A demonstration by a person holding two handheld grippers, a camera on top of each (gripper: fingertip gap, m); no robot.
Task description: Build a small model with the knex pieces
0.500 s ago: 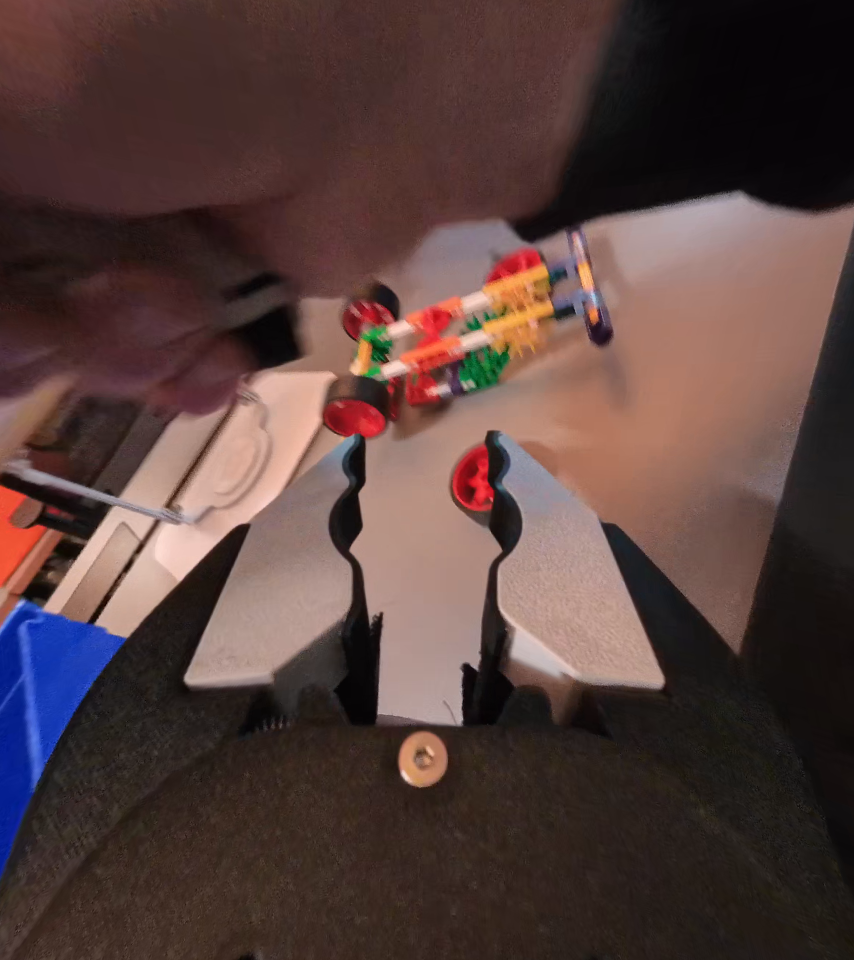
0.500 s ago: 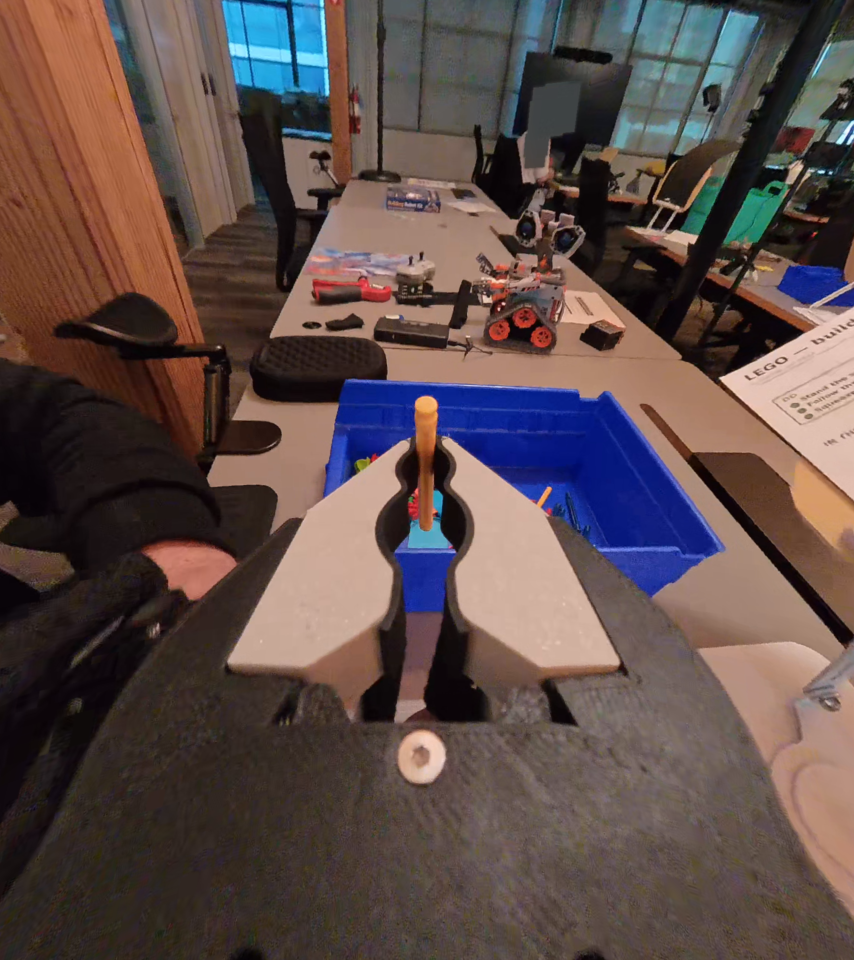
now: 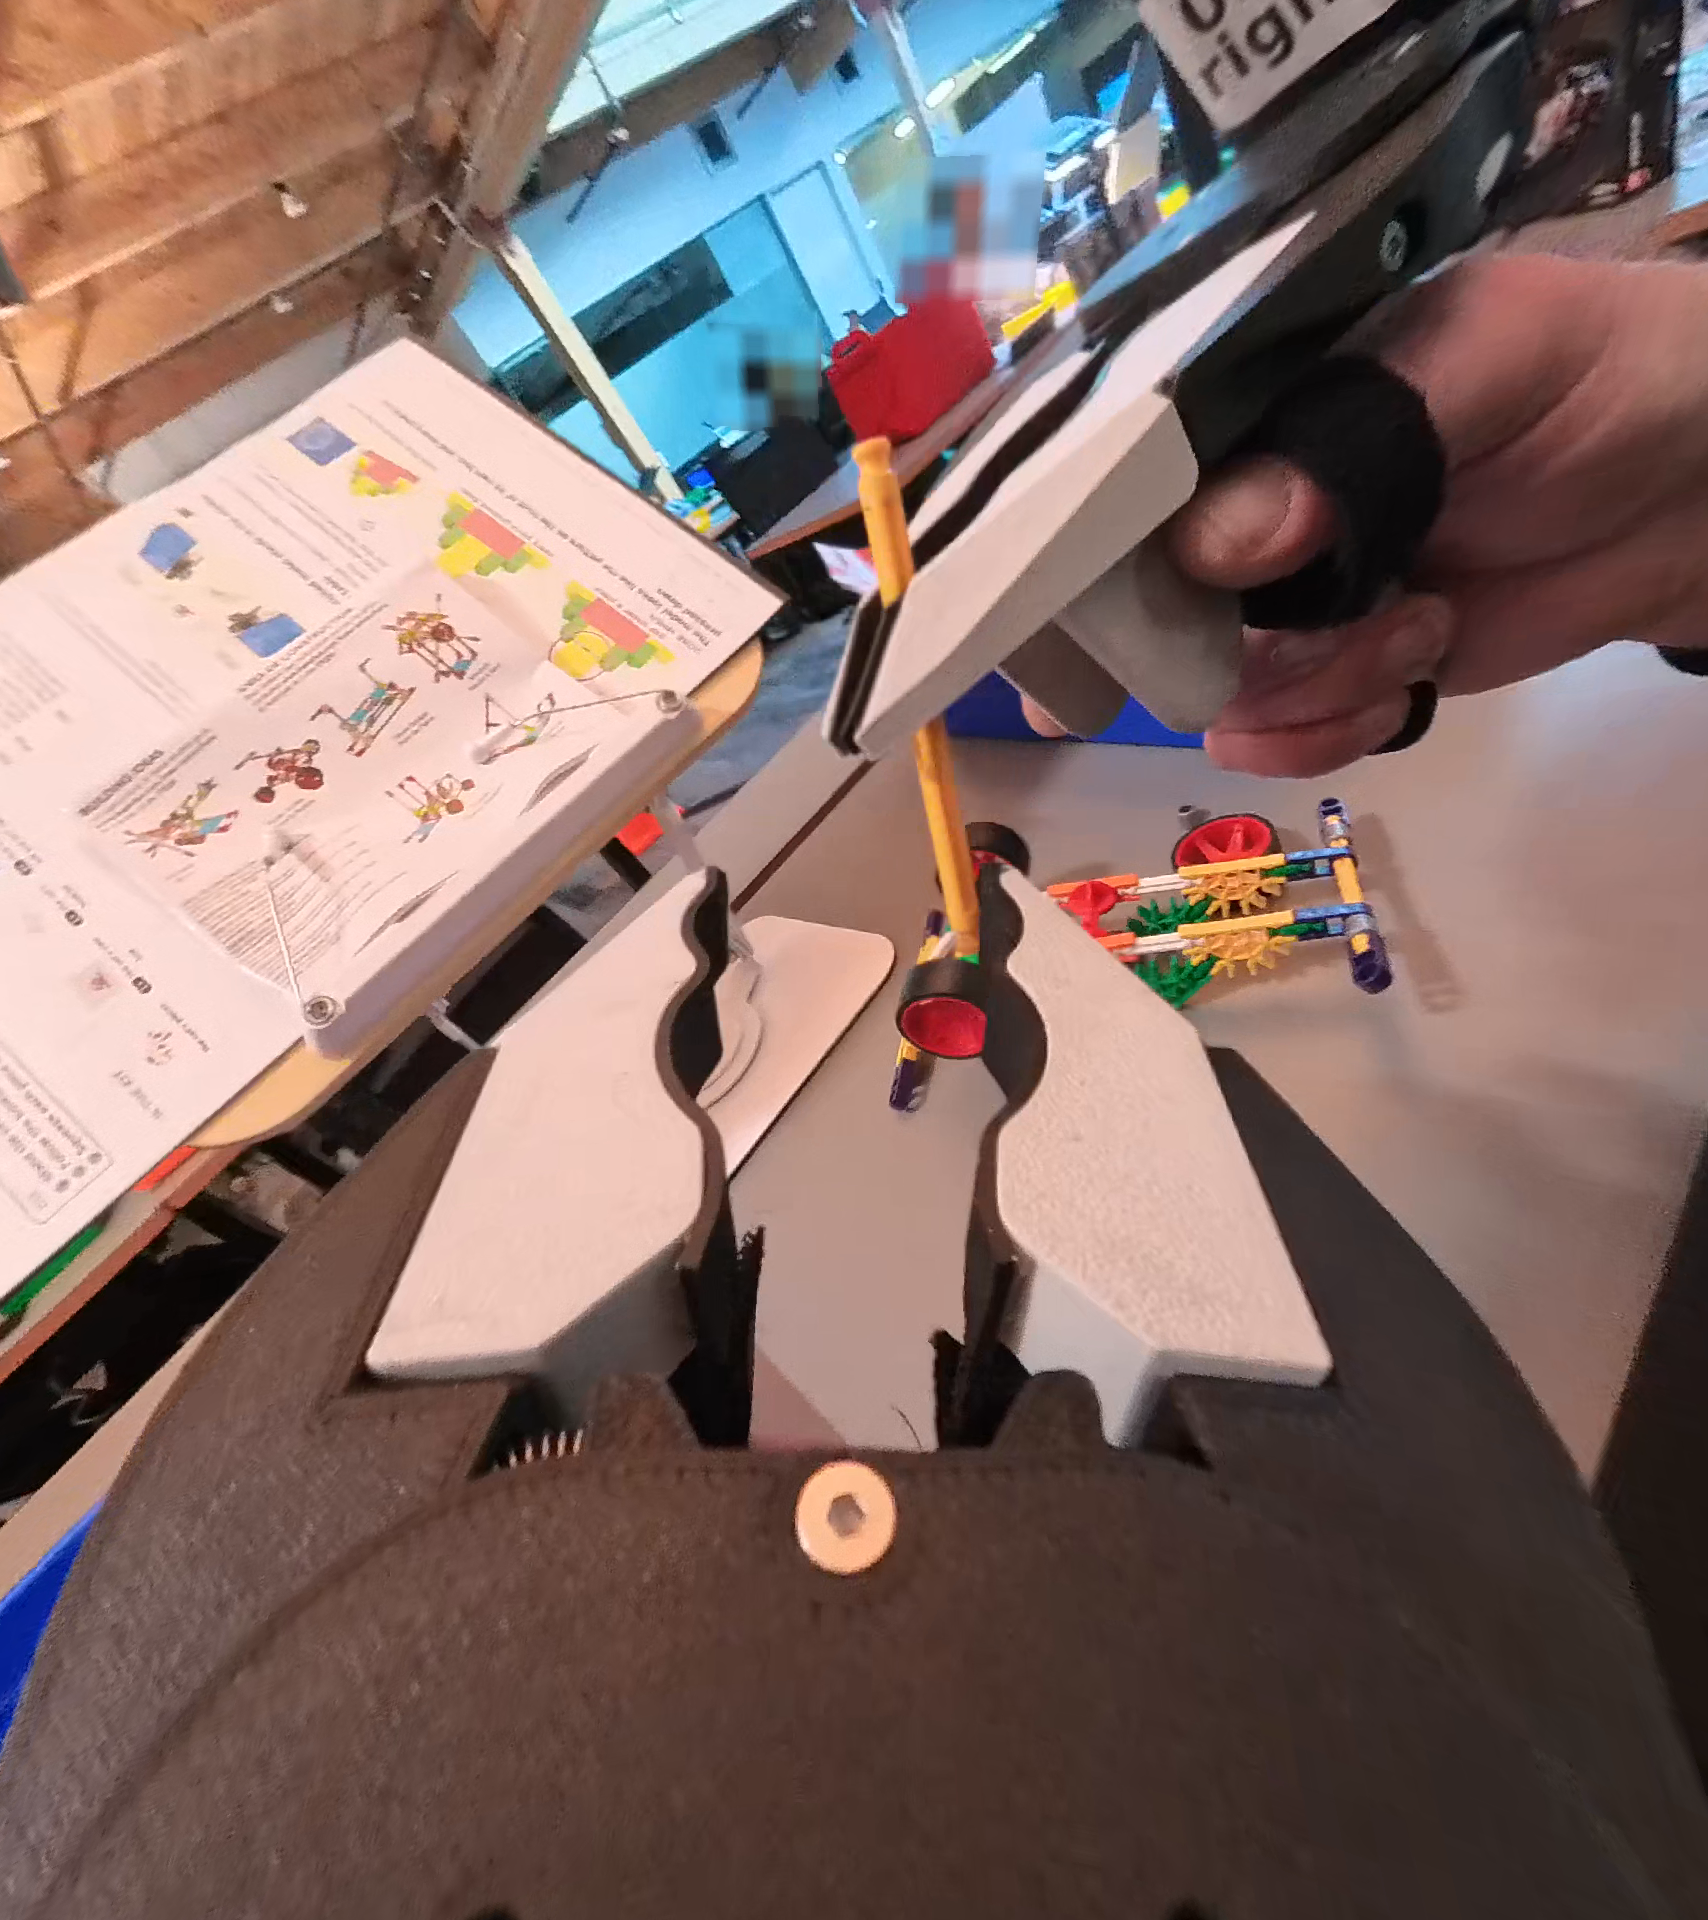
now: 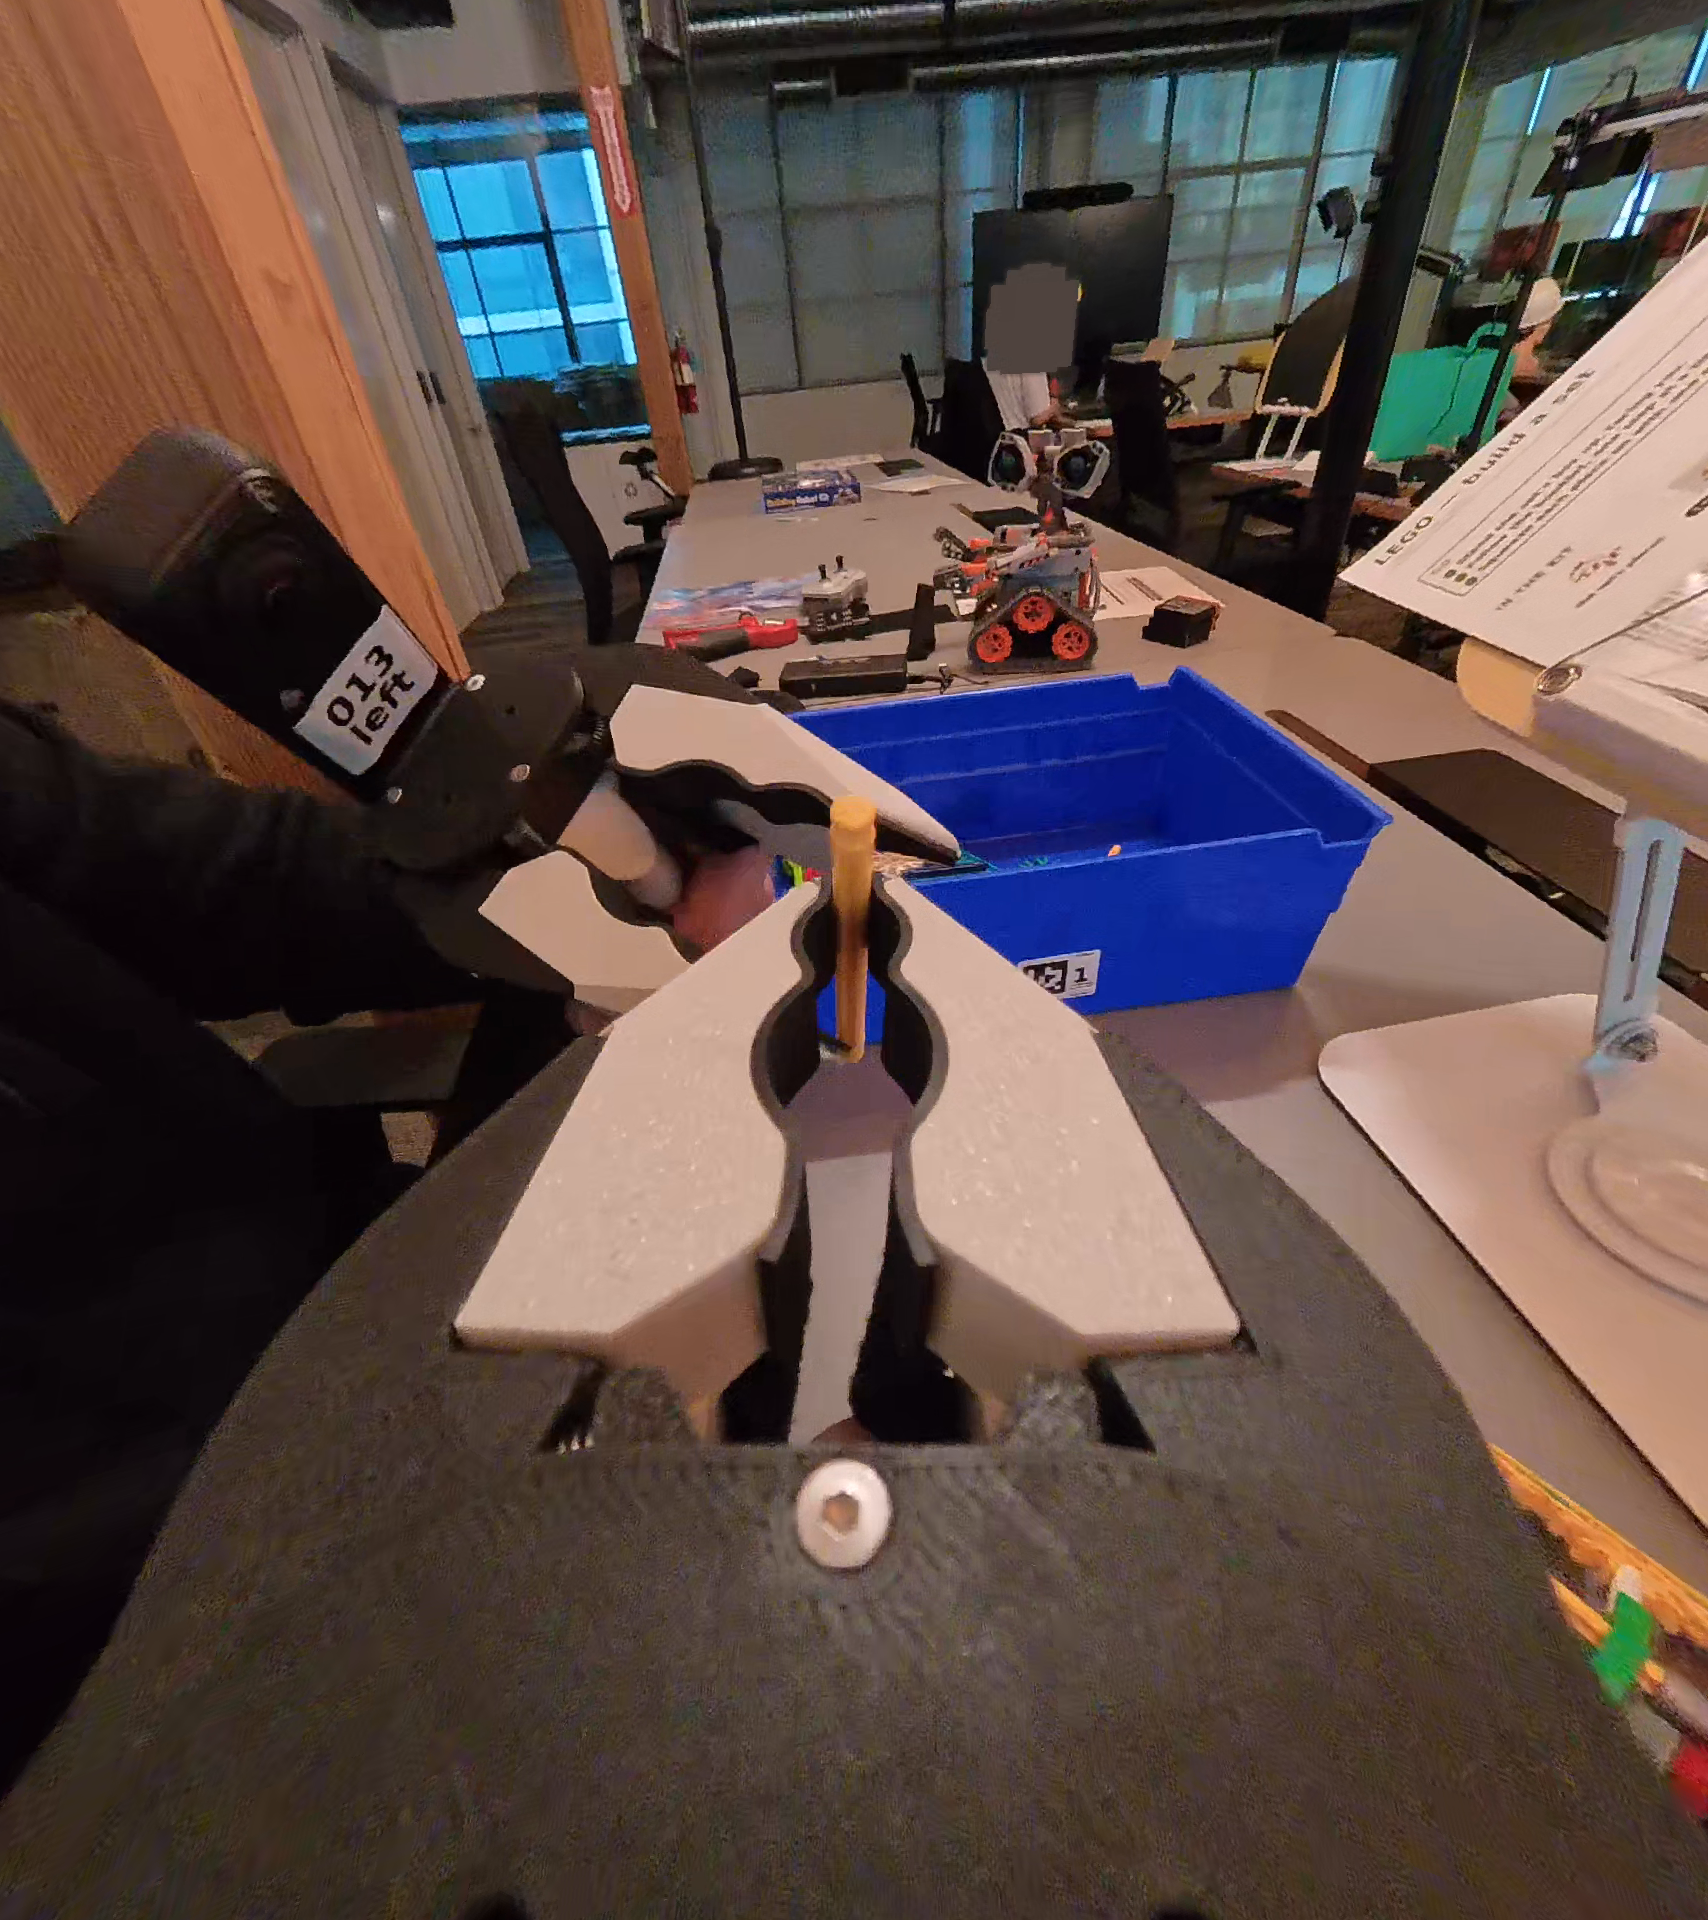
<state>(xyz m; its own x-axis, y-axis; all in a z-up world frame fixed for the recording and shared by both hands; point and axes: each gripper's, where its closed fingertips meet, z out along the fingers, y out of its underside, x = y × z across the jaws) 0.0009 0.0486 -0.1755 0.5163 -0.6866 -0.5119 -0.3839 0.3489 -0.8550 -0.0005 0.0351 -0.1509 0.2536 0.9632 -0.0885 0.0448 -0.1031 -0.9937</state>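
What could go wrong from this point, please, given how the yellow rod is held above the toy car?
1. The right gripper pinches the yellow rod only at its fingers' tips, with long ends free; a side push could pivot it or slip it out.
2. The rod's lower end sits close to the red wheel of the rod-and-connector car, which lies loose on the table; pressing could shove it away.
3. The open left gripper holds nothing, so the car is unbraced.

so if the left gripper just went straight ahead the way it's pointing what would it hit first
Probably the red wheel of the toy car, which sits at the tips of the open left gripper by its right finger. Depth is unclear, so it could pass just beside it.
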